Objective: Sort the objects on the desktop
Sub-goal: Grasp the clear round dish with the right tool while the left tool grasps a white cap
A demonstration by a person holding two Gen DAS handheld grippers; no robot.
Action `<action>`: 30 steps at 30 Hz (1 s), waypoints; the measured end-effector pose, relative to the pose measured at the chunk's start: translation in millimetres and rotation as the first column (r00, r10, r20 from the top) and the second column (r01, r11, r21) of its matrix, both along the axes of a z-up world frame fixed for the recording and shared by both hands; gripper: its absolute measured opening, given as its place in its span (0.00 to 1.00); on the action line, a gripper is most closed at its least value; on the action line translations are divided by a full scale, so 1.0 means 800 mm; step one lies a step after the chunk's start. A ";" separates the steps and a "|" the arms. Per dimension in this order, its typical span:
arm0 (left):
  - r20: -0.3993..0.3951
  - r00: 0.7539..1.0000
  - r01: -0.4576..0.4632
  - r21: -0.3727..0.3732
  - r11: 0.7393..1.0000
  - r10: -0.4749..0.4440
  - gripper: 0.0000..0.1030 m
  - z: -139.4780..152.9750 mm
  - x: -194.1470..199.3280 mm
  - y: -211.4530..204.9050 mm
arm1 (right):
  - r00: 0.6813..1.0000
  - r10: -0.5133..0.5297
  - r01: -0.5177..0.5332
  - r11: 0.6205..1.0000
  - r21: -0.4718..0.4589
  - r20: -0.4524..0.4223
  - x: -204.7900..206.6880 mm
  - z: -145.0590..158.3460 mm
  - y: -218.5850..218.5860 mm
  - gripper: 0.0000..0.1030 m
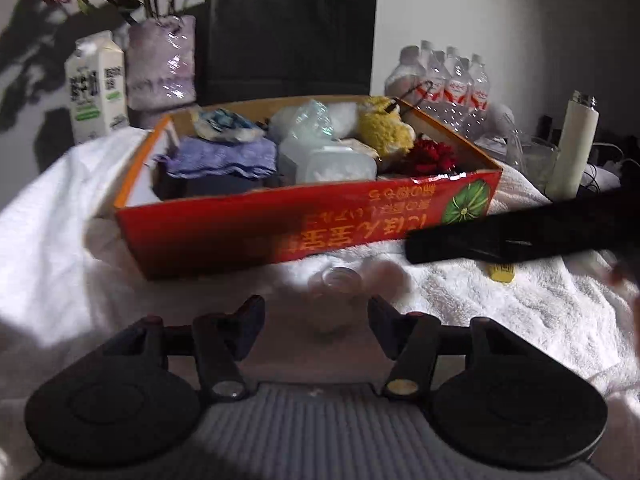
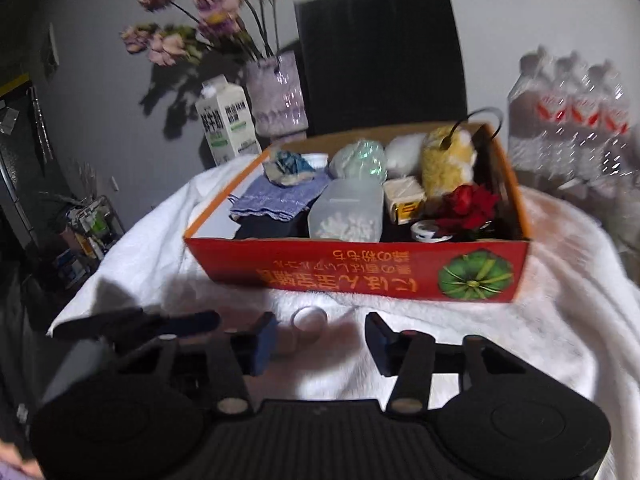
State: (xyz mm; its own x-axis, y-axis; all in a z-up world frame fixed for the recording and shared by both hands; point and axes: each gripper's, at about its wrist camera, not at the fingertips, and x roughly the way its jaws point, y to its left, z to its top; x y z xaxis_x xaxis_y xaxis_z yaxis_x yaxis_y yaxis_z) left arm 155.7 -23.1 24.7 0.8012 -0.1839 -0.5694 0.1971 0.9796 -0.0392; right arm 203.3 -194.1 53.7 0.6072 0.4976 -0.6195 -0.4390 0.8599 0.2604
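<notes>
the surface (image 2: 460,344), draped in a white towel, carried a red box (image 2: 360,268) that serves as landmark here. behind the box stood a black bag (image 2: 380,52), a vase (image 2: 276,96) of flowers and a milk carton (image 2: 228,124); to its right was a pack of bottles (image 2: 568,120). inside the box lay a blue cloth (image 2: 276,200), a clear tub (image 2: 348,212), a yellow plush (image 2: 444,160) and a red flower (image 2: 468,204).

in front of the box, on the towel, a small clear cup (image 2: 308,320) lay, blurred. the left hand-held gripper (image 1: 316,320) had its jaws apart, the cup seen in the gap between them, nothing clamped. the right hand-held gripper (image 2: 320,340) also stood apart, the cup just beyond its left finger. a small yellow thing (image 1: 502,272) lay in front of the box's right end.
</notes>
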 end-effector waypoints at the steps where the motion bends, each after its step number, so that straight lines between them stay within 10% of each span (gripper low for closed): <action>1: 0.001 1.000 0.005 0.009 1.000 -0.005 0.58 -0.004 0.003 -0.002 | 1.000 0.007 -0.007 1.000 0.002 -0.025 0.015 -0.007 0.006 0.45; 4: -0.026 1.000 0.012 0.023 1.000 -0.011 0.57 -0.013 0.013 -0.006 | 0.997 0.024 -0.025 0.999 -0.020 -0.079 0.045 -0.026 0.027 0.45; 8: -0.035 0.999 0.019 0.038 0.999 -0.018 0.28 -0.018 0.015 -0.008 | 0.994 0.050 -0.056 0.997 -0.054 -0.092 0.057 -0.044 0.049 0.44; 12: -0.038 0.999 0.009 -0.002 1.000 -0.009 0.28 -0.019 0.014 0.001 | 0.998 0.038 -0.043 0.994 -0.099 -0.048 0.052 -0.051 0.055 0.26; 30: 0.091 0.989 -0.117 -0.036 0.992 0.120 0.27 0.041 -0.107 0.028 | 0.983 -0.029 0.050 0.992 -0.112 0.183 -0.112 0.000 0.001 0.26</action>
